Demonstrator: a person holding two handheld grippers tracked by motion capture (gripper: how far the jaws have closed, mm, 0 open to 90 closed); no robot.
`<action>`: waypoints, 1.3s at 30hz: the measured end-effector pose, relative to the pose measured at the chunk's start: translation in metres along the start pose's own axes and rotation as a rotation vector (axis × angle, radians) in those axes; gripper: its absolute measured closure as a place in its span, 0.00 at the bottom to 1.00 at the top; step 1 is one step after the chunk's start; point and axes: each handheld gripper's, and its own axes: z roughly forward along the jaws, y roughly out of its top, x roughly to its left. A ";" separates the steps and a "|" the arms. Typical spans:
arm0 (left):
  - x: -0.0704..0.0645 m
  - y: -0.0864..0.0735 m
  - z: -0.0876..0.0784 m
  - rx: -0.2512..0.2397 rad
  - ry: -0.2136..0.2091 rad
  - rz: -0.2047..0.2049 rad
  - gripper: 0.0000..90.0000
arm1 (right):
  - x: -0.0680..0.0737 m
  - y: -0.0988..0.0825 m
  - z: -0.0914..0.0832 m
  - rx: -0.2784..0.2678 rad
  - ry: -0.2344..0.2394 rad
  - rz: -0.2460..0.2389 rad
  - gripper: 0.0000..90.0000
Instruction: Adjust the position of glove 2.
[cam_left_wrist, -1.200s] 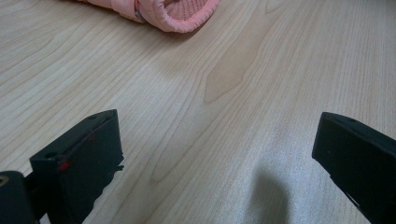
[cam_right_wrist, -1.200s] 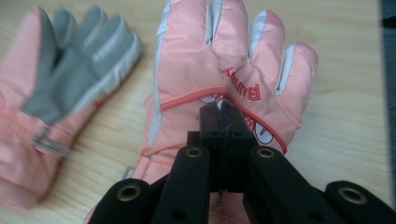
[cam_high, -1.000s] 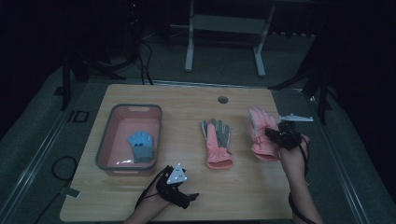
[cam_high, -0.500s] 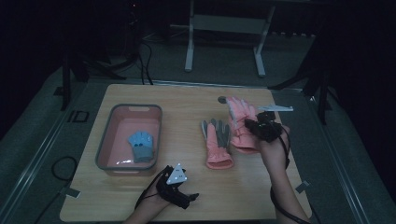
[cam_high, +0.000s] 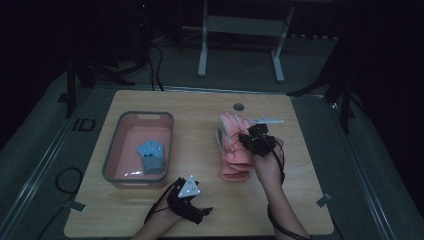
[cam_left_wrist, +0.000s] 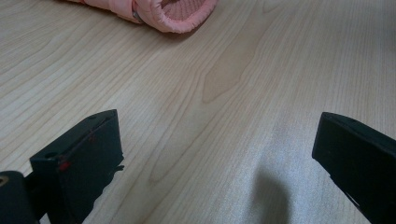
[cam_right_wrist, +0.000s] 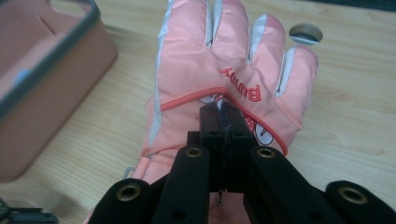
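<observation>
Two pink gloves, one blue glove, one pink bin and two grippers sit on or over the bench (cam_high: 200, 107).

The right gripper (cam_right_wrist: 223, 112) has its jaws pressed together, pinching the fabric on the back of one pink glove (cam_right_wrist: 224, 60), whose fingers point away from the gripper toward a round hole in the bench (cam_right_wrist: 306, 32). In the high view this held glove (cam_high: 231, 125) hangs just over the second pink glove (cam_high: 234, 165), which lies flat on the bench directly beneath the right gripper (cam_high: 248, 136).

The left gripper (cam_high: 206, 212) rests near the bench's near edge, jaws spread wide with bare wood between them; ahead of it lies the cuff of the second pink glove (cam_left_wrist: 175, 11).

The pink bin (cam_high: 116, 150) stands beyond the left gripper, well to the held glove's left. Inside lies the single blue glove (cam_high: 150, 155).
</observation>
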 end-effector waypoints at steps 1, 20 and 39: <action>0.000 0.000 0.000 0.001 0.000 0.000 0.02 | 0.000 -0.001 0.003 0.006 -0.001 0.002 0.99; 0.000 0.000 0.000 0.005 0.002 0.000 0.02 | 0.001 -0.030 0.052 0.086 -0.023 0.023 0.96; -0.001 0.006 0.000 -0.014 -0.029 -0.019 0.02 | -0.031 -0.029 0.015 0.033 0.134 -0.061 0.25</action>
